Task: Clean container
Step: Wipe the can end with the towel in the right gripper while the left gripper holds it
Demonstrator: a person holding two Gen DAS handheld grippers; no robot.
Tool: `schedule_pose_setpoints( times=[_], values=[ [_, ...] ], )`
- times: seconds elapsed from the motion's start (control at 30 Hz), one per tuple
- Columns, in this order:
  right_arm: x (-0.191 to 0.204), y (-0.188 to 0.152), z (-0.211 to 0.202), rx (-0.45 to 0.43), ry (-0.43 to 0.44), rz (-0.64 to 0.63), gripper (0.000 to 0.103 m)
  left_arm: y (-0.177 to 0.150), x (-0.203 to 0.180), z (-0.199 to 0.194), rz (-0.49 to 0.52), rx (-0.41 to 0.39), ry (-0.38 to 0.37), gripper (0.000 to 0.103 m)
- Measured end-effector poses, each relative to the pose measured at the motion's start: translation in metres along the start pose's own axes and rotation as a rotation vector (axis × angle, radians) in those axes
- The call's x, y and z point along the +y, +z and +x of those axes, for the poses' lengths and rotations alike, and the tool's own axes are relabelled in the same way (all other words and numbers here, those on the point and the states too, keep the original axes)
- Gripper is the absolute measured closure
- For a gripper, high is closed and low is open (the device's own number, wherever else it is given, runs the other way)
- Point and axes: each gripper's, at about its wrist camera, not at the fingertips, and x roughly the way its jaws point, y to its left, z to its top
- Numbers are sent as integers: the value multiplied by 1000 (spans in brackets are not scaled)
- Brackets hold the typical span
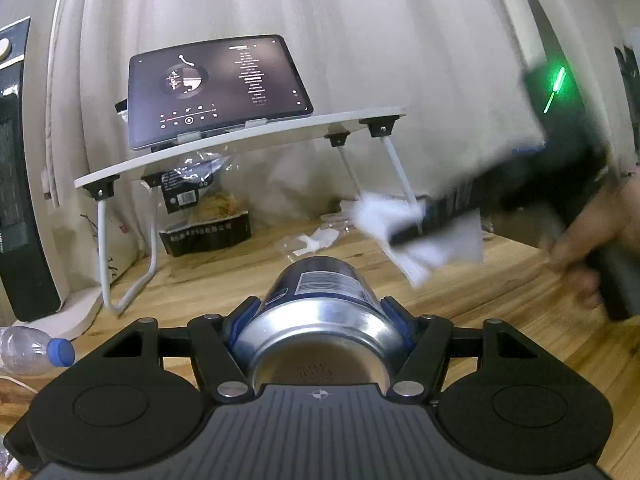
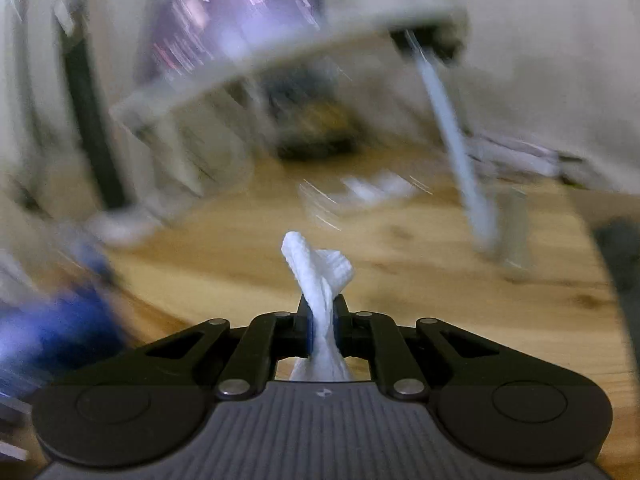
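1. Nearest to you, your left gripper (image 1: 320,312) is clamped around a metal can (image 1: 320,312), its blue-padded fingers (image 1: 390,312) pressed against the can's two sides. The can lies on its side along the fingers, with its shiny concave base turned towards the camera and its blue printed body and barcode pointing away. Held like this, it looks braced so that its far end and upper side are open to wiping

2. The can is smooth, rigid aluminium, round in section. The grip across its width should stop it rolling, though thin walls could dent under a hard squeeze

3. Your right gripper (image 2: 322,320) has its jaws nearly closed on a white tissue (image 2: 318,276), pinched at the middle so a crumpled tuft sticks out ahead of the tips and the rest trails back underneath. The tissue is soft, ribbed paper, twisted into a loose rope

4. In the left view the same tissue (image 1: 416,236) and right gripper (image 1: 408,232) appear blurred to the far right of the can, above the table and not touching it. Wiping has not yet made contact here, I judge

5. Below both lies a wooden table (image 1: 500,300) with a pale, visible grain

6. At the near left edge a clear plastic bottle (image 1: 32,350) with a blue cap lies on its side

7. Farther back stands a white folding lap desk (image 1: 240,140) on thin legs, holding a tablet (image 1: 216,88) with a dark, lit screen. A snack bag (image 1: 200,216) sits beneath it, and a pleated pale curtain (image 1: 360,40) closes off the scene
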Motion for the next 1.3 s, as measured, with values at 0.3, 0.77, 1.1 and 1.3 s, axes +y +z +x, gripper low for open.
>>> schedule_pose_setpoints(
  times=[0.3, 0.77, 1.1, 1.3],
  values=[
    [75, 13, -21, -13, 295, -95, 91, 1, -3, -6, 20, -33, 15, 36],
    [102, 8, -19, 30, 425, -123, 89, 1, -8, -10, 45, -64, 19, 36],
    [115, -7, -40, 4, 437, -224, 88, 1, -2, -8, 13, -51, 7, 36],
    [123, -5, -39, -20, 406, -273, 88, -1, -3, -12, 14, -70, 12, 36]
  ],
)
